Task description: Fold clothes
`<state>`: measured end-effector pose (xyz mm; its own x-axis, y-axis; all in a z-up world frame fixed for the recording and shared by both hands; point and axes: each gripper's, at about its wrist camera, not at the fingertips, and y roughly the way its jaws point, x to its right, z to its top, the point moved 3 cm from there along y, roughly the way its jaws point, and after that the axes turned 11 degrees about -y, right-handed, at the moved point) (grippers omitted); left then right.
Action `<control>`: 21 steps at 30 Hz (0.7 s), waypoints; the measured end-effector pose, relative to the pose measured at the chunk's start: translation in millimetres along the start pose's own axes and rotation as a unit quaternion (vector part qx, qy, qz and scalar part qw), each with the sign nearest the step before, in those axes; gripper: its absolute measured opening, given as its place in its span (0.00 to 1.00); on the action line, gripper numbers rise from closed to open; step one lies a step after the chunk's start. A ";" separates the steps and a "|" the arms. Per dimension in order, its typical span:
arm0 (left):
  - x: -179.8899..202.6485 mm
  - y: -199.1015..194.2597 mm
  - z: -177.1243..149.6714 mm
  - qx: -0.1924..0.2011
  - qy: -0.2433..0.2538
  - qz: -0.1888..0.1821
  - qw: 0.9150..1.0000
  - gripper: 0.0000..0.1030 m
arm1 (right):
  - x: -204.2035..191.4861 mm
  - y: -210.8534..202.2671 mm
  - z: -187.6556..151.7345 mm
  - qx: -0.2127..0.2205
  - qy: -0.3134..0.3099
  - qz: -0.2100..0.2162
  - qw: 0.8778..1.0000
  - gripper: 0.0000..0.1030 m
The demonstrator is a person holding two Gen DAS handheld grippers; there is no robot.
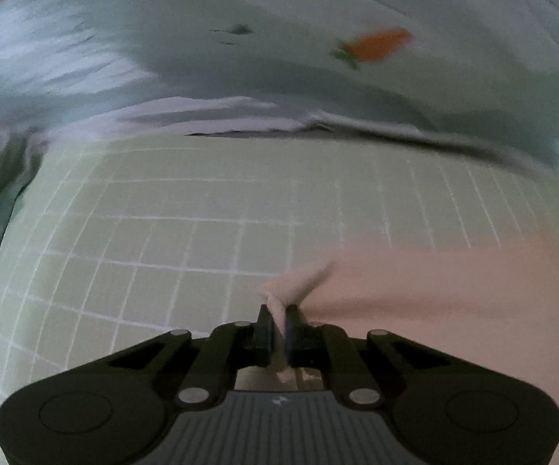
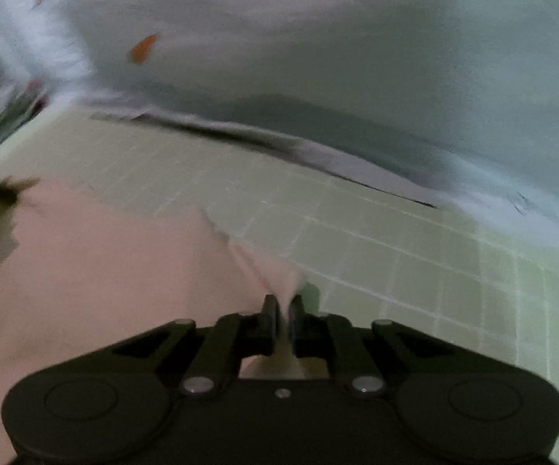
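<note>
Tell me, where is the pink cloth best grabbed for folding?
By its corners, as now: the left gripper and right gripper each pinch a raised corner of the pink cloth, coming from its near edge. The cloth lies flat on the gridded mat, so only edges lift.

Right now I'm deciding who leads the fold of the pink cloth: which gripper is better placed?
Neither clearly: the left gripper and the right gripper are each shut on a corner of the pink cloth over the gridded mat. Probably lift both together.
</note>
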<state>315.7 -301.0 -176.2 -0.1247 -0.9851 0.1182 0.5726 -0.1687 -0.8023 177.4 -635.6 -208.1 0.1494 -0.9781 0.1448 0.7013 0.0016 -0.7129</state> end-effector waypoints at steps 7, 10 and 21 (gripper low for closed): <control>-0.4 -6.3 1.2 0.009 -0.046 0.007 0.999 0.28 | 1.3 -5.8 -1.7 -0.014 0.035 -0.064 0.997 0.53; -2.4 -30.4 -2.5 0.042 -0.064 -0.014 0.997 0.62 | 8.9 -29.4 -13.7 -0.011 0.062 -0.109 0.992 0.84; 17.3 -113.0 -90.9 0.006 -0.068 -0.014 0.998 0.85 | 63.2 -133.9 -160.9 -0.043 0.279 -0.277 0.919 1.00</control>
<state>175.1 -296.1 -136.7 -0.0305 -0.9750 0.2200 0.5808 -0.1964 -0.7900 -19.3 -731.1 -213.9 -0.6107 -0.7786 0.1444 0.5012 -0.5212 -0.6907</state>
